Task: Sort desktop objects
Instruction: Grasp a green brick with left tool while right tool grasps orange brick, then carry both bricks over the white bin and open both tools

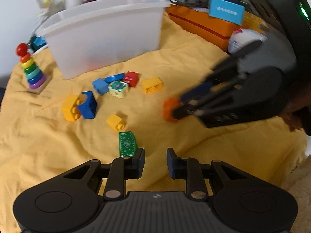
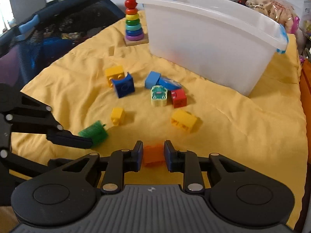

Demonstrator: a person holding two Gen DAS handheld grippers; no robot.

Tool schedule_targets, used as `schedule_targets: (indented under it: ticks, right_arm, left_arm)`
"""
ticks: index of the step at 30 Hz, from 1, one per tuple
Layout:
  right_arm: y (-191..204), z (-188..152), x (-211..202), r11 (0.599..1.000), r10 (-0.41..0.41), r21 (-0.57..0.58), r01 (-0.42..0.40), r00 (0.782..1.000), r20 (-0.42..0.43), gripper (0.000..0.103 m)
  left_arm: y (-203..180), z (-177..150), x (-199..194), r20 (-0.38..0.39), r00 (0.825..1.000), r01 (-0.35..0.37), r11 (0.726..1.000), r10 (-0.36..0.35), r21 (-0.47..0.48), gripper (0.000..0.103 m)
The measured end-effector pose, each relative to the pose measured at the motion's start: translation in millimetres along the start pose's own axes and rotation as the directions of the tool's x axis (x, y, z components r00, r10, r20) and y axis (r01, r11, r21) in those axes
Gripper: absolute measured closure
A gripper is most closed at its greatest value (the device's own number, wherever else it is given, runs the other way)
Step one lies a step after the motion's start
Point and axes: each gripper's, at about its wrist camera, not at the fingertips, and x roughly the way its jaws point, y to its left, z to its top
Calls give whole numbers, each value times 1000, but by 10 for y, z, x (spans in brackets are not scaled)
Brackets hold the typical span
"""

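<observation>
A rumpled yellow cloth (image 2: 243, 128) covers the desk, with clutter heaped along its far edge and blurred beyond naming.

The right gripper (image 2: 153, 152) has its jaws set close around an orange brick (image 2: 152, 153); the pads seem to touch its sides, though blur in both views makes the contact hard to confirm. From the left wrist that gripper (image 1: 186, 110) is a dark smear and the brick (image 1: 170, 108) only an orange blob at its tip.

The left gripper (image 1: 155, 160) is partly open and holds nothing. A green tile (image 1: 127, 144) lies just beside its left finger, its near end hidden behind the finger. From the right wrist the left gripper (image 2: 85, 141) shows one finger reaching the tile (image 2: 93, 133); the other is cut off.

Further out lie loose bricks: a small yellow one (image 2: 117, 115), a larger yellow one (image 2: 183, 120), a blue arch (image 2: 123, 86) touching another yellow brick (image 2: 114, 73), then a frog block (image 2: 159, 95) between a red brick (image 2: 178, 98) and light blue pieces (image 2: 152, 79).

Behind them stands a white bin (image 2: 210, 44), its inside not visible, and beside it a ring stacker (image 2: 134, 23).
</observation>
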Motion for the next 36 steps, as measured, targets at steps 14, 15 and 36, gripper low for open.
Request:
schedule_targets:
  ticks: [14, 15, 36]
  right_arm:
    - [-195, -137, -82, 998, 30, -56, -32, 999, -28, 76]
    - [-194, -120, -60, 998, 32, -58, -33, 999, -30, 76]
    - [-139, 53, 148, 1000, -12, 13, 13, 996, -89, 78]
  left_arm:
    - [397, 6, -111, 7, 984, -175, 967, 179, -183, 71]
    - [397, 11, -117, 13, 984, -170, 969, 175, -180, 70]
    - [586, 17, 213, -6, 1000, 12, 964, -14, -265, 79]
